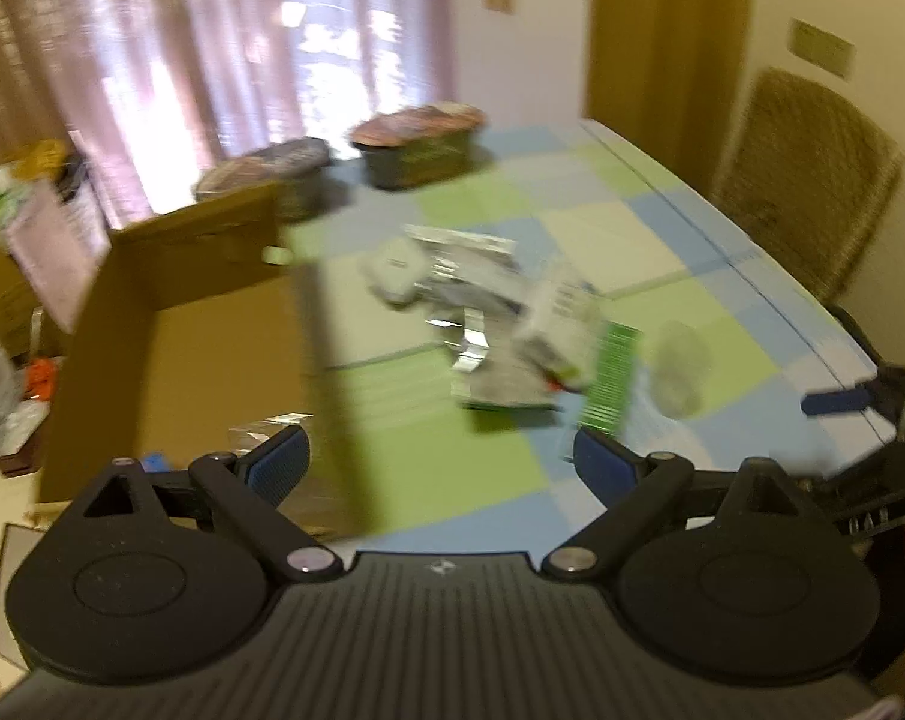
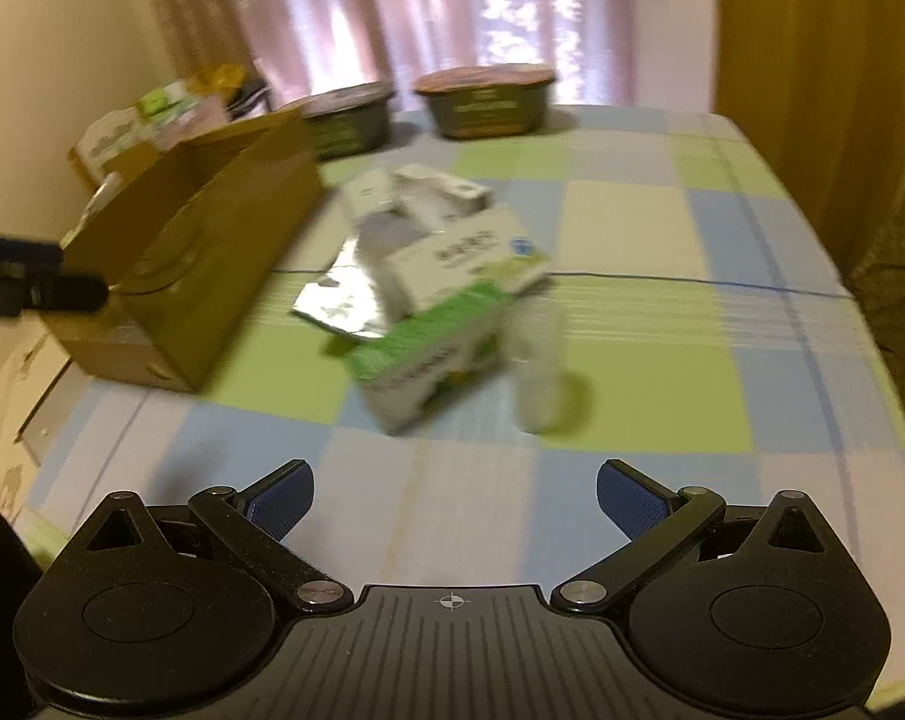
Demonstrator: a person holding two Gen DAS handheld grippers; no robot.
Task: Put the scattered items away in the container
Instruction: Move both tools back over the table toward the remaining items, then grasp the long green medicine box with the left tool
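Note:
An open cardboard box [image 1: 212, 330] [image 2: 212, 276] stands on the left of the table. To its right lies a blurred pile: a white carton [image 2: 452, 264] [image 1: 560, 312], a green-striped box [image 2: 428, 354] [image 1: 611, 378], crumpled foil [image 2: 344, 294] [image 1: 470, 348] and small white packs [image 2: 428, 192] [image 1: 398, 270]. A clear plastic cup [image 2: 536, 366] [image 1: 680, 372] stands beside the pile. My left gripper [image 1: 443, 462] hovers open over the box's near right wall. My right gripper [image 2: 455, 498] is open above the cloth, short of the pile. Neither holds anything.
Two dark lidded bowls [image 2: 488, 102] [image 2: 347, 120] sit at the table's far edge by the curtain. A wicker chair [image 1: 800, 180] stands at the right side. Cartons and clutter [image 2: 152, 114] lie beyond the box. The checked cloth [image 2: 662, 360] spreads right of the cup.

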